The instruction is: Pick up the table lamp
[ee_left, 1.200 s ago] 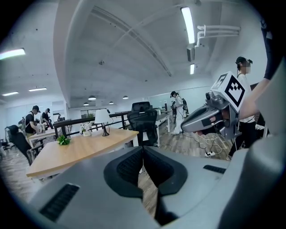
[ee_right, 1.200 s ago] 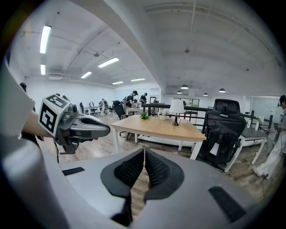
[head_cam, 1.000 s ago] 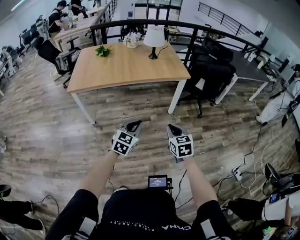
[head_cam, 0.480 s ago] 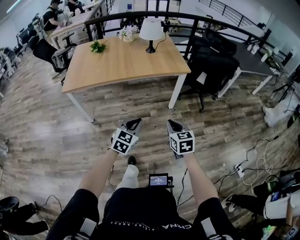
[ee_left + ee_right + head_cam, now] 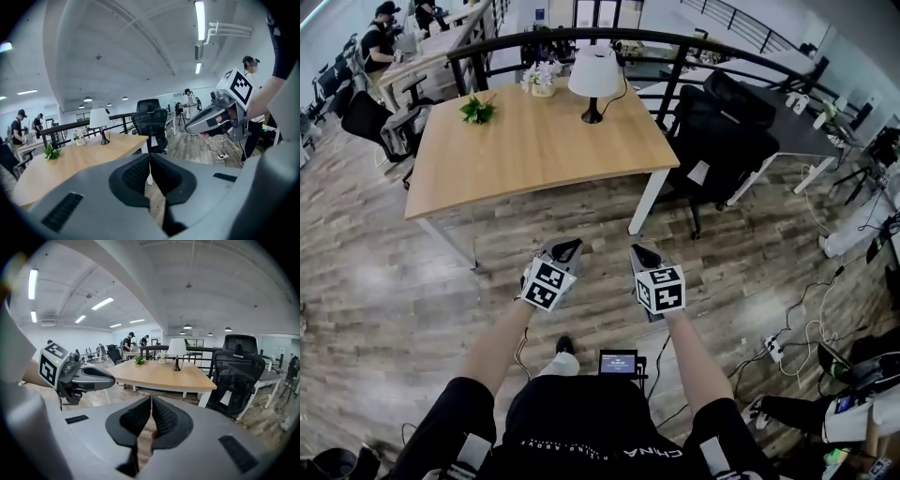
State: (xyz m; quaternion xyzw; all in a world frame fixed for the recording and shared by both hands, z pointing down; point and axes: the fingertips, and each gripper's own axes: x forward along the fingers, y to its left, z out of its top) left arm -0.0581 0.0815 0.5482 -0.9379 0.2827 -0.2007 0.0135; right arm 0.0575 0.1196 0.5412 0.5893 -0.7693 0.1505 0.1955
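Grey-brown wood-plank flooring (image 5: 384, 281) runs through an open office. At the far left a person in a dark cap (image 5: 380, 28) sits at a long desk. Next comes a light wooden table with white legs (image 5: 534, 155). Along its far edge, from left to right, stand a small green leafy plant (image 5: 476, 110), a white pot of pale flowers (image 5: 542, 82) and the table lamp with a white conical shade and a thin dark stem (image 5: 594, 80). The lamp stands upright near the table's far right corner, just in front of a curved black railing (image 5: 694, 42). Right of the table is a black mesh office chair (image 5: 717, 131), and farther right a white power strip (image 5: 773, 349) lies on the floor among loose cables.

Both grippers are held low over the floor, short of the table's near edge and well apart from the lamp. The left gripper (image 5: 569, 247), a grey tool topped by a black-and-white marker cube, has its jaws pressed together with nothing between them. Just beside it, the matching right gripper (image 5: 640, 254) is likewise closed and empty. Both point towards the table.
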